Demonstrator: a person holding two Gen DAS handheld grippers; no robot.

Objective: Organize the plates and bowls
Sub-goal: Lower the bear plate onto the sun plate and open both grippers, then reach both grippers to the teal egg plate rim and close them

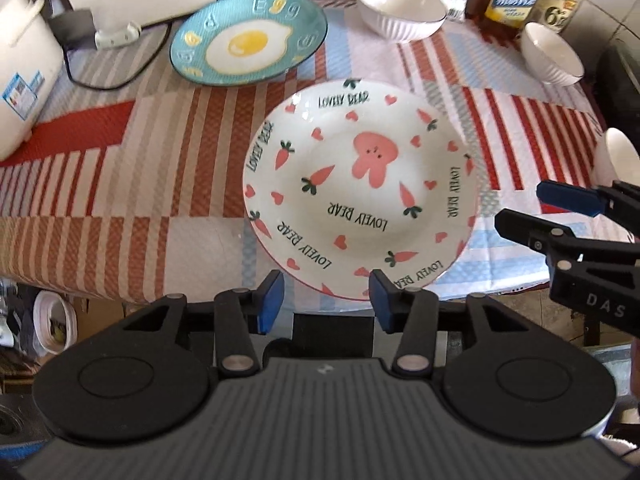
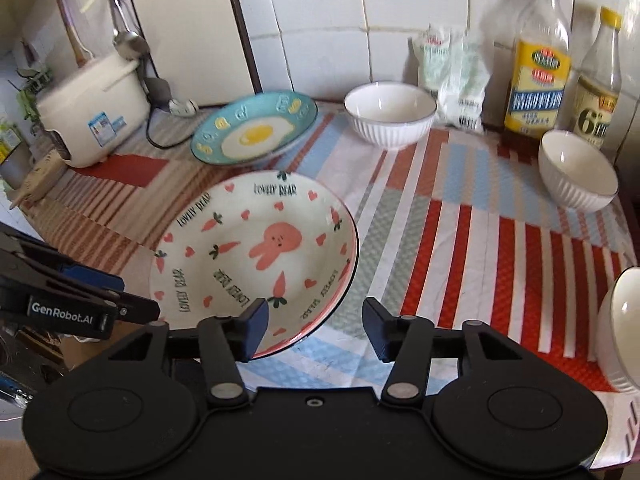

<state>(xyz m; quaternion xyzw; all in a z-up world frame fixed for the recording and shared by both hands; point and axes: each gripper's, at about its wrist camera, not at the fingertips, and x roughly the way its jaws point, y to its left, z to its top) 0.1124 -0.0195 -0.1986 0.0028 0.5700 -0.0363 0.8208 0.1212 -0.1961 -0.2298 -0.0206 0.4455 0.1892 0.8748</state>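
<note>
1. Both jaws of the left hand-held gripper [image 1: 326, 300] are seen apart, empty, at the near rim of the rabbit plate [image 1: 360, 188].
2. Similarly parted and empty is the right hand-held gripper [image 2: 314, 328], just beside that rim.
3. Stiff, glazed, breakable ceramic is judged; the raised rim is best pinched.
4. Farther off on the tabletop [image 2: 460, 216] lie the egg plate [image 2: 254, 128] and white bowls [image 2: 390, 114].

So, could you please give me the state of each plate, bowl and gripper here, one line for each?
Rabbit plate: flat on the cloth, empty, not gripped.
Egg plate: on the cloth, empty, far rim raised.
Big bowl: upright, empty.
Small bowl: upright, empty.
Edge bowl: half out of frame, cannot tell.
Left gripper: open, holding nothing.
Right gripper: open, holding nothing.
</note>
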